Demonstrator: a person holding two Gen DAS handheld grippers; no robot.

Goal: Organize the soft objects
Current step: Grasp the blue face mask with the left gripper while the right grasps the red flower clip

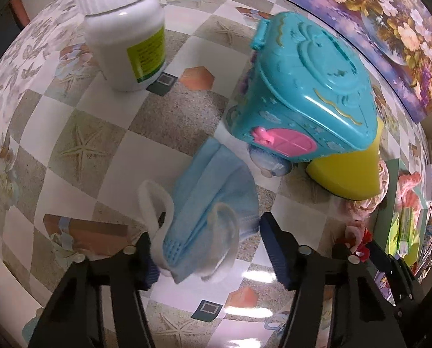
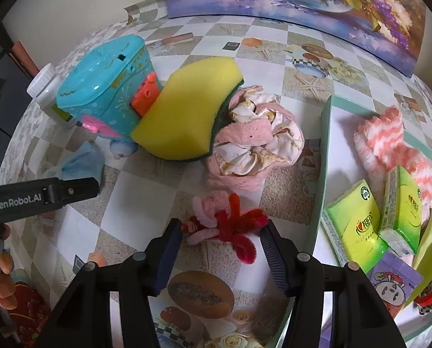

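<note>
The left tool [image 1: 207, 256] is standing with its fingers spread apart over the patterned tabletop [image 1: 105, 156], and a folded blue face mask [image 1: 213, 191] is lying between them, its white ear loops curling up near the left finger; whether that finger is touching the loop is hard to tell. Beyond the mask, a teal toy box [image 1: 306, 87] with a pink door is sitting on the tabletop, and a yellow sponge [image 1: 349, 171] is leaning against its far side. A white jar [image 1: 126, 34] is standing well apart at the back left.

The right tool [image 2: 220, 249] is also sitting with its fingers apart, flanking a pink and red pipe-cleaner flower [image 2: 224, 220] that is lying on the tabletop; the red stems are reaching just beside both finger pads. Past it, a pink scrunchie [image 2: 253, 136] is resting against the green edge of the sponge. To the right, a pale green tray [image 2: 323, 156] is holding a pink striped fuzzy sock [image 2: 390, 145], two green tissue packs [image 2: 358, 226] and a purple packet [image 2: 393, 284]
</note>
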